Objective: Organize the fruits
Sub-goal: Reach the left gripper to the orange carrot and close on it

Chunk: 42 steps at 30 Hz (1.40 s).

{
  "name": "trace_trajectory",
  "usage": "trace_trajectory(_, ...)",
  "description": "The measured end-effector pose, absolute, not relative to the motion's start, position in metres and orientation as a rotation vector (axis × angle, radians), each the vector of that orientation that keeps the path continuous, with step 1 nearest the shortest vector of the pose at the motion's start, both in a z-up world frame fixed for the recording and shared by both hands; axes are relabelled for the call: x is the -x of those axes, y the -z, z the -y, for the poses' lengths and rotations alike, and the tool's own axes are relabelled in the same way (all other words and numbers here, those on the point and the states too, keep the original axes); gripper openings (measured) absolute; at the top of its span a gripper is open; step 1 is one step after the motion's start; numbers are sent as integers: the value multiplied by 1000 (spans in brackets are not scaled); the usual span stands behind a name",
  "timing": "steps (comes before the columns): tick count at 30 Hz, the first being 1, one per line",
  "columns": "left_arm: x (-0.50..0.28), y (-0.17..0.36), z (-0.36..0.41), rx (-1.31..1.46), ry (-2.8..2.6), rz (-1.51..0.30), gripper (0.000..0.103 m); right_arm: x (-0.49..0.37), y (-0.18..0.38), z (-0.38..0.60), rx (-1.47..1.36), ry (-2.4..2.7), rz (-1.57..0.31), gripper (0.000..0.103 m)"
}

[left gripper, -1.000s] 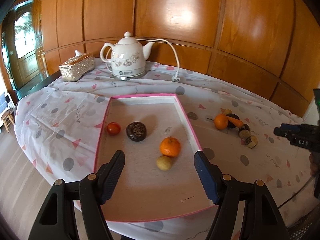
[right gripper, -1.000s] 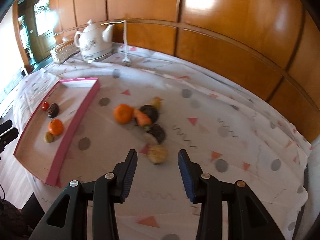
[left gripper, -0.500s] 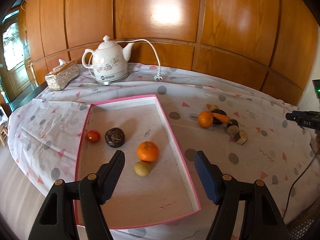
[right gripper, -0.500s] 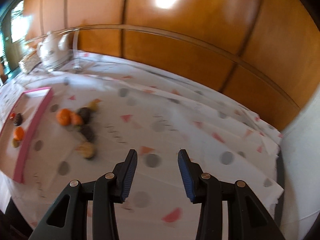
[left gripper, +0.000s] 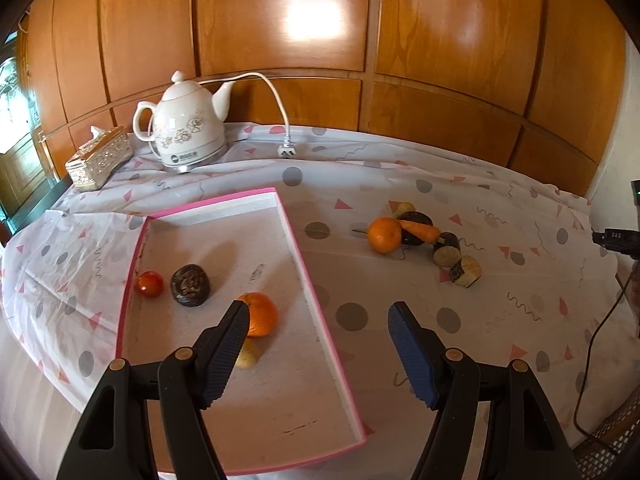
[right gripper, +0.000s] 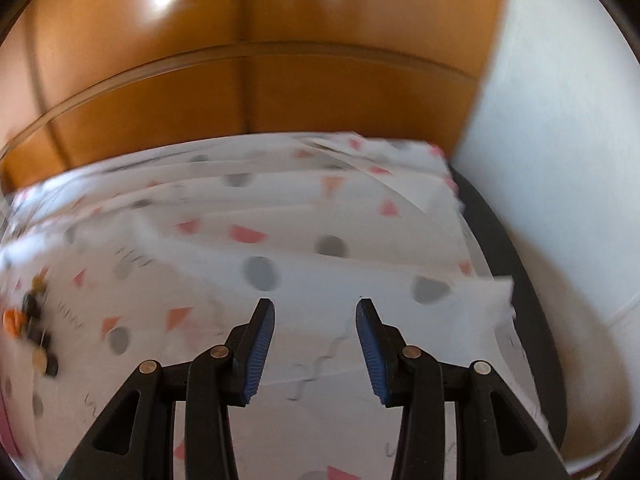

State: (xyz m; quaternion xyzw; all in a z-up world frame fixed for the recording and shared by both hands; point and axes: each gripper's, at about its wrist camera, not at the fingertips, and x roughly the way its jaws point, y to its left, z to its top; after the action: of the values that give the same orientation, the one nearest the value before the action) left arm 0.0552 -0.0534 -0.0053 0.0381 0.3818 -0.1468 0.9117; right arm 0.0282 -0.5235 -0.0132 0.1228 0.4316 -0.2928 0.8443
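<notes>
In the left wrist view a pink-rimmed tray (left gripper: 298,260) holds a small red fruit (left gripper: 149,283), a dark round fruit (left gripper: 190,284), an orange (left gripper: 260,314) and a small yellow fruit (left gripper: 248,357). My left gripper (left gripper: 316,340) is open and empty above the tray's right rim. On the cloth to the right lie another orange (left gripper: 384,234), a carrot (left gripper: 420,231) and several dark and cut pieces (left gripper: 464,270). My right gripper (right gripper: 316,336) is open and empty over bare cloth; the loose pile (right gripper: 28,328) is blurred at that view's far left.
A white kettle (left gripper: 188,132) with its cord and plug (left gripper: 287,151) and a tissue box (left gripper: 100,156) stand at the back left. Wood panelling runs behind the table. A white wall (right gripper: 560,160) and the table's right edge (right gripper: 484,220) lie near my right gripper.
My left gripper has shifted right, so the tray slid left in its view. My right gripper has swung right, away from the loose fruit pile, toward the table's right edge and wall.
</notes>
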Motion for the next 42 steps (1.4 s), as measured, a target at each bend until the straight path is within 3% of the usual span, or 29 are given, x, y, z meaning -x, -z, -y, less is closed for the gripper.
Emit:
trace_trajectory(22, -104, 25, 109, -56, 387, -903, 72, 23, 31, 592, -590, 915, -926, 43)
trace_trajectory(27, -119, 32, 125, 47, 452, -993, 61, 42, 29, 606, -677, 982, -876, 43)
trace_trajectory(29, -126, 37, 132, 84, 472, -1026, 45, 47, 27, 609, -682, 1012, -859, 43)
trace_trajectory(30, -131, 40, 137, 107, 477, -1048, 43, 49, 27, 610, -682, 1025, -856, 43)
trace_trajectory(42, -180, 67, 165, 418, 401, -1213, 44, 46, 26, 612, -704, 990, -859, 43)
